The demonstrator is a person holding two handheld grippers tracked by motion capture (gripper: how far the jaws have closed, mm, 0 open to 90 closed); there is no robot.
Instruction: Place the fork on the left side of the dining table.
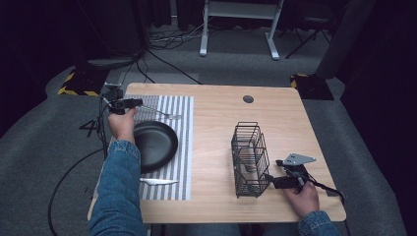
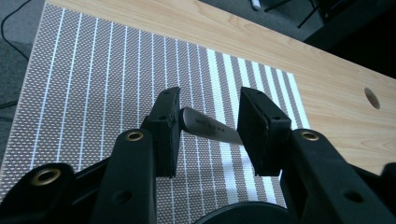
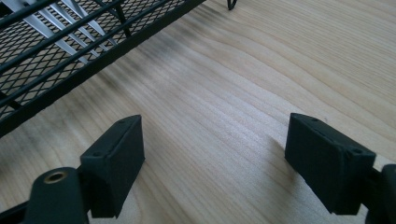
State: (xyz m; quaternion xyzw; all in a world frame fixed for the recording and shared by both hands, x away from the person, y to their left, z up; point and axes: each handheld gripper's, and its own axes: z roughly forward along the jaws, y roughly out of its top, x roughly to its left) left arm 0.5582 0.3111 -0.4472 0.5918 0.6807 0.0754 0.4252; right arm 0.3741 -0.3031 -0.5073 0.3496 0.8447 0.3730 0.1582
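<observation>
Where the woven striped mat (image 2: 116, 84) lies, left claw (image 2: 210, 126) parted around a flat steel fork handle (image 2: 210, 127), right claw (image 3: 229, 154) open.

Wooden table (image 1: 216, 128): striped mat (image 1: 184, 147), wire basket (image 1: 251, 160)

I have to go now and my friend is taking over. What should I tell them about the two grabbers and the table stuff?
Left gripper: fingers straddle the fork's handle on the striped mat, slightly apart from it, so it is not gripped.
Right gripper: open, holding nothing, low over the bare table beside the wire basket.
Things: the black plate sits on the mat, the fork beyond it, the knife on its near side. At least one utensil shows in the basket.
Done: plate, fork and knife are laid out.
Left, probably: let go of the fork, then fetch what remains from the basket.
</observation>
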